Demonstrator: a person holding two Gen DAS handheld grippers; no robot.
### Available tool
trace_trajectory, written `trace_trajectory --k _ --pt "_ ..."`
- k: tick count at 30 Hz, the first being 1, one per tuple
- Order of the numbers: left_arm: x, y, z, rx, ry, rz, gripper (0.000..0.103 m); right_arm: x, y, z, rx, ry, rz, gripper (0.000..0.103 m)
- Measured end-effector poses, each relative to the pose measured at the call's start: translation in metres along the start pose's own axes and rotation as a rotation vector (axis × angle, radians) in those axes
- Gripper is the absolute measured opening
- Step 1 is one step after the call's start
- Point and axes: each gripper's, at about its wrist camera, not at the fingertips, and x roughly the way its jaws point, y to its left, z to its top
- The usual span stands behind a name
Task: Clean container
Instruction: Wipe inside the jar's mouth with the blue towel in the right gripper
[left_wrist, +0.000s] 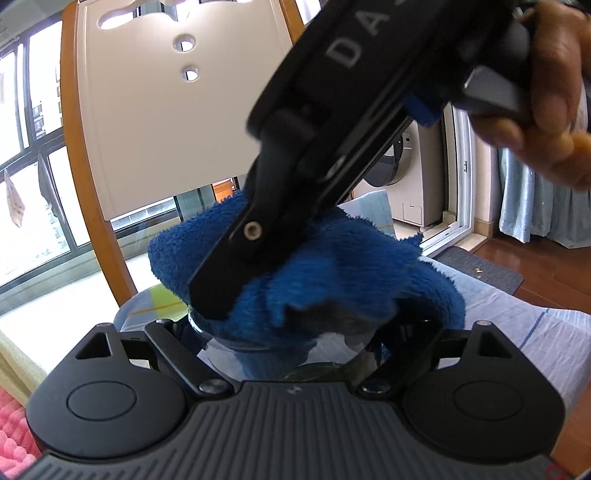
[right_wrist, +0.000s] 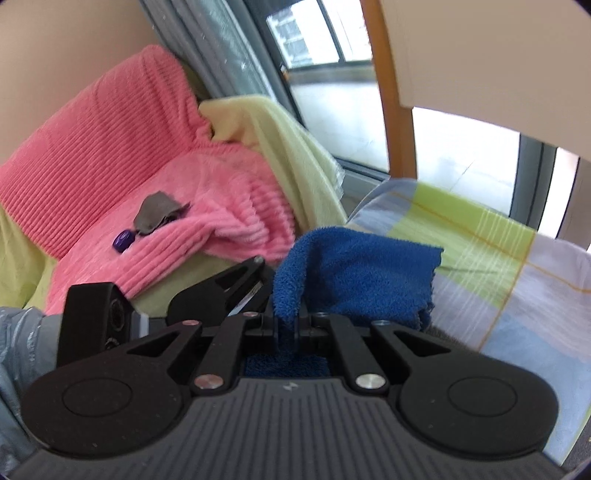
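Observation:
A clear glass container (left_wrist: 332, 354) sits between the fingers of my left gripper (left_wrist: 284, 332), which is shut on it; only its rim and upper wall show. A blue terry cloth (left_wrist: 314, 280) covers and fills its mouth. My right gripper (right_wrist: 286, 325) is shut on that blue cloth (right_wrist: 354, 280) and presses it down into the container from above. In the left wrist view the right gripper's black body (left_wrist: 332, 129) comes in from the upper right, held by a hand (left_wrist: 554, 92). The inside of the container is hidden by the cloth.
A checked blue, green and white bedsheet (right_wrist: 498, 258) lies under the work. A pink blanket (right_wrist: 129, 166) and a yellow one (right_wrist: 288, 147) are piled at the left. A wooden chair back (left_wrist: 147, 110) stands in front of windows. A washing machine (left_wrist: 413, 177) stands at the far right.

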Motion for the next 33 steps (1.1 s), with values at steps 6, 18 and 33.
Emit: trace_trajectory --k 6,18,33 --pt "0.0 -0.002 0.001 -0.001 0.006 0.004 0.089 -0.001 0.012 -0.022 -0.027 -0.168 -0.141 0.002" --pt "-0.003 -0.006 0.001 0.011 0.01 0.007 0.09 -0.022 0.015 -0.014 0.009 -0.083 -0.31 0.004" --pt "-0.012 -0.008 -0.006 0.06 -0.021 -0.003 0.09 -0.055 -0.011 -0.016 0.258 0.04 0.108 0.007"
